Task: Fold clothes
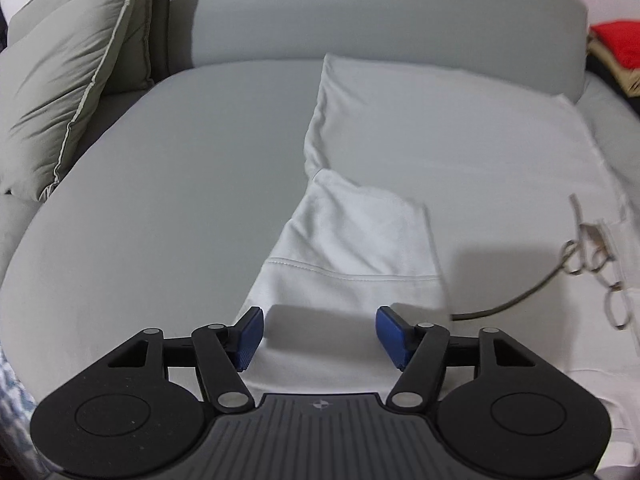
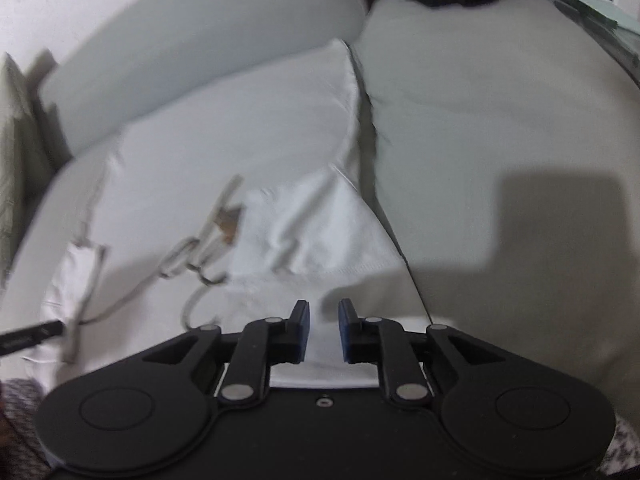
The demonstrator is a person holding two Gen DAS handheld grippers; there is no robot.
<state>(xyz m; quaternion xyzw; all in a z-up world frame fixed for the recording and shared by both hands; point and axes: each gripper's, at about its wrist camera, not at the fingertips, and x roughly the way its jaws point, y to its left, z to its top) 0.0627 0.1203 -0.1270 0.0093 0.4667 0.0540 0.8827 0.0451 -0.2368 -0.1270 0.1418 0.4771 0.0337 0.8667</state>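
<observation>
While both our grippers tip down over the near edge of the white garment [image 1: 400,152], we read the scene from the left. Far left, a pillow [image 1: 72,92] leans against the sofa [image 1: 172,184]. Our left gripper [image 1: 320,336] has its blue pads spread wide over the folded-in sleeve [image 1: 352,240], touching nothing we can see; it looks placed to take the hem. A drawstring [image 1: 576,252] trails across the garment's middle, and red clothes [image 1: 616,40] sit far right. Our right gripper [image 2: 324,328] has its pads nearly together, with a narrow gap showing white cloth behind; whether they pinch it, we cannot tell. We judge both are set at matching near corners, so the garment can be lifted evenly and folded away from us.
</observation>
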